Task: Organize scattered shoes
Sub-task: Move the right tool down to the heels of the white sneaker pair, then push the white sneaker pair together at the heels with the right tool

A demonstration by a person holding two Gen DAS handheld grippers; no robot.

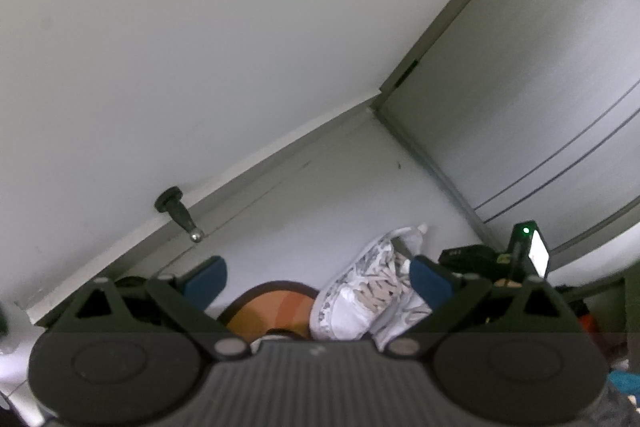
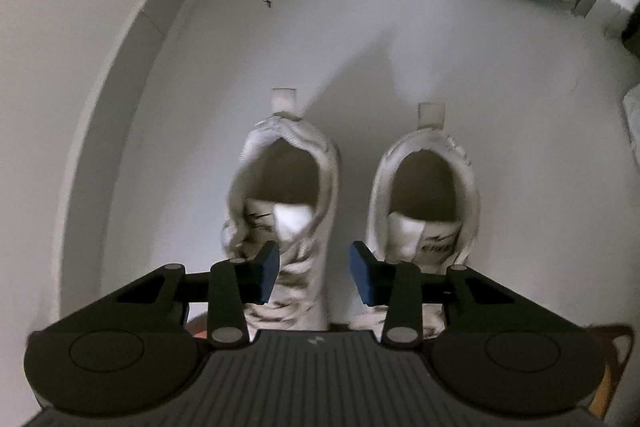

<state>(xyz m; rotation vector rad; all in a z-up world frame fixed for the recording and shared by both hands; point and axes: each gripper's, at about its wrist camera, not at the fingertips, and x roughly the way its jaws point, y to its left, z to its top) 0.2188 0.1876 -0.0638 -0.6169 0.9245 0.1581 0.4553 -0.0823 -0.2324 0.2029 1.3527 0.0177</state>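
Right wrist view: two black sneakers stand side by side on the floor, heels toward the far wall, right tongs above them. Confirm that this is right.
Not quite: the sneakers are white, not black. The right wrist view shows the left sneaker and right sneaker side by side, heels toward the far wall, with the right tongs above them.

Both the left tongs (image 1: 318,277) and the right tongs (image 2: 314,275) were matte black plastic, with blue rectangular pads (image 2: 269,273), silver pivot screws and a ribbed grey body at bottom centre of each frame.

— Any writing you can make out?
— Only dark marks on the tongue labels of the two white sneakers (image 2: 280,211), too blurred to read. Nothing else carries legible text.
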